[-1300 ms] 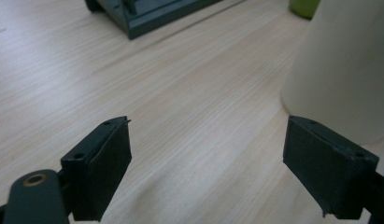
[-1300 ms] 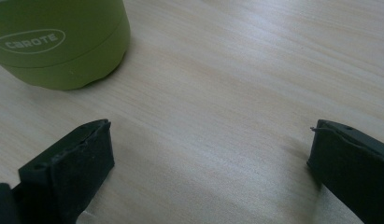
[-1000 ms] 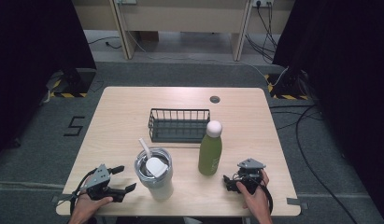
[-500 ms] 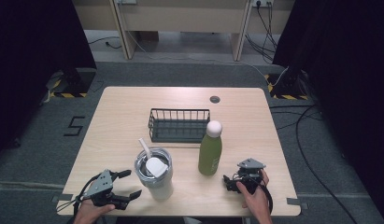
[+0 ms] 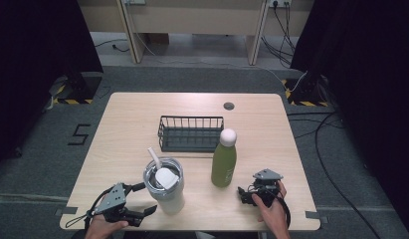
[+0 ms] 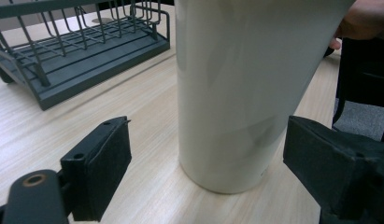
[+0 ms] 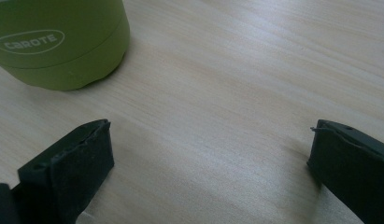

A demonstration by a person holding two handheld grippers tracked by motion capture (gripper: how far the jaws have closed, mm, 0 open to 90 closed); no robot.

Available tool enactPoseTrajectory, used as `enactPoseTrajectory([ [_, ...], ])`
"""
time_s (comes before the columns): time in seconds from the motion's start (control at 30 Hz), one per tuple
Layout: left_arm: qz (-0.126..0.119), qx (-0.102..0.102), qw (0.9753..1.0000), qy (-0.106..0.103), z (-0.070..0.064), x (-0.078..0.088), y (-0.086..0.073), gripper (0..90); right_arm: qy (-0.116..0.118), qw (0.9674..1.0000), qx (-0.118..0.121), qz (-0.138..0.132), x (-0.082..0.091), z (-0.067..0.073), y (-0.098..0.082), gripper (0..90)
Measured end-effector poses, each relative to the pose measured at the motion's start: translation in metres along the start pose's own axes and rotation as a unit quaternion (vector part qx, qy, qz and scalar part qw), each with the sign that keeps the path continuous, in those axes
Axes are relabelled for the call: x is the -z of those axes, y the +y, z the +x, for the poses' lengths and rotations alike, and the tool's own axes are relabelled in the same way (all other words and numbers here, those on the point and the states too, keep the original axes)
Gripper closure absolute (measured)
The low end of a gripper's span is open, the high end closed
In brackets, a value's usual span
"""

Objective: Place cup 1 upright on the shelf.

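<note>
Wooden table (image 5: 132, 124): upright tumbler (image 5: 164, 185) just right of left gripper (image 5: 145, 199), between spread jaws, untouched; right gripper (image 5: 243, 194) spread, idle.

Empty wire basket (image 5: 190, 133), perhaps dark grey

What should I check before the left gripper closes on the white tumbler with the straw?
1. Left gripper open wide enough: ok, its jaws stand apart on either side of the tall white tumbler with a grey lid and a white straw.
2. Tumbler centred between the jaws: ok in the left gripper view.
3. Tumbler upright on the pale wooden table: ok.
4. Pads touching the tumbler: not ok, gaps show on both sides.
5. Neighbours apart: ok, the green metal bottle with a white cap and the dark wire basket stand apart from the tumbler.
6. Right gripper out of the way: ok, open and resting beside the bottle.
</note>
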State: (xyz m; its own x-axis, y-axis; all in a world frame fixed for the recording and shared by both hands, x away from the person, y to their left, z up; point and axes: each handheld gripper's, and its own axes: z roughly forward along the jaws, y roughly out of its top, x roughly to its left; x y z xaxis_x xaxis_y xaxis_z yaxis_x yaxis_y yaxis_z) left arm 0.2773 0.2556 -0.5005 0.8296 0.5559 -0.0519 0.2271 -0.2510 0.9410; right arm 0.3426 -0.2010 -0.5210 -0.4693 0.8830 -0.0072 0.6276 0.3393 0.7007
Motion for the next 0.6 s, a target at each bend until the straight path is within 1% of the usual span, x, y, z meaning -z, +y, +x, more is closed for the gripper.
enactPoseTrajectory([
  [0.03, -0.001, 0.003, 1.0000, -0.002, 0.000, -0.002, 0.000, 14.8, 0.000, 1.0000, 0.000, 0.000, 0.000, 0.000, 0.000, 0.3],
  [0.13, 0.005, 0.001, 1.0000, -0.009, -0.004, -0.006, 0.000, 14.8, 0.000, 1.0000, 0.001, 0.000, 0.000, 0.000, 0.000, 0.3],
  [0.3, 0.001, 0.001, 1.0000, -0.010, -0.007, -0.013, 0.002, 14.6, 0.000, 1.0000, 0.001, 0.000, 0.000, 0.000, 0.000, 0.3],
  [0.37, 0.000, -0.001, 0.9999, -0.017, -0.010, -0.020, 0.004, 12.6, 0.000, 1.0000, 0.001, -0.001, 0.000, 0.000, 0.000, 0.3],
  [0.4, 0.000, -0.001, 0.9999, -0.017, -0.010, -0.020, 0.004, 13.1, 0.000, 1.0000, 0.001, -0.001, 0.000, 0.000, 0.000, 0.3],
  [0.43, 0.003, -0.008, 0.9998, -0.021, -0.014, -0.026, 0.004, 14.9, 0.001, 1.0000, 0.001, -0.001, 0.000, 0.000, 0.000, 0.3],
  [0.47, 0.003, -0.008, 0.9998, -0.021, -0.014, -0.026, 0.004, 14.7, 0.001, 1.0000, 0.001, -0.001, 0.000, 0.000, 0.000, 0.3],
  [0.53, 0.004, -0.013, 0.9998, -0.017, -0.018, -0.032, 0.005, 14.2, 0.000, 1.0000, 0.001, -0.001, 0.000, 0.000, 0.000, 0.3],
  [0.57, 0.003, -0.017, 0.9998, -0.013, -0.019, -0.034, 0.007, 12.0, 0.000, 1.0000, 0.001, -0.001, 0.000, 0.000, 0.000, 0.3],
  [0.6, -0.006, -0.016, 0.9998, -0.009, -0.019, -0.036, 0.009, 12.2, 0.001, 1.0000, 0.001, -0.001, 0.000, 0.000, 0.000, 0.3],
])
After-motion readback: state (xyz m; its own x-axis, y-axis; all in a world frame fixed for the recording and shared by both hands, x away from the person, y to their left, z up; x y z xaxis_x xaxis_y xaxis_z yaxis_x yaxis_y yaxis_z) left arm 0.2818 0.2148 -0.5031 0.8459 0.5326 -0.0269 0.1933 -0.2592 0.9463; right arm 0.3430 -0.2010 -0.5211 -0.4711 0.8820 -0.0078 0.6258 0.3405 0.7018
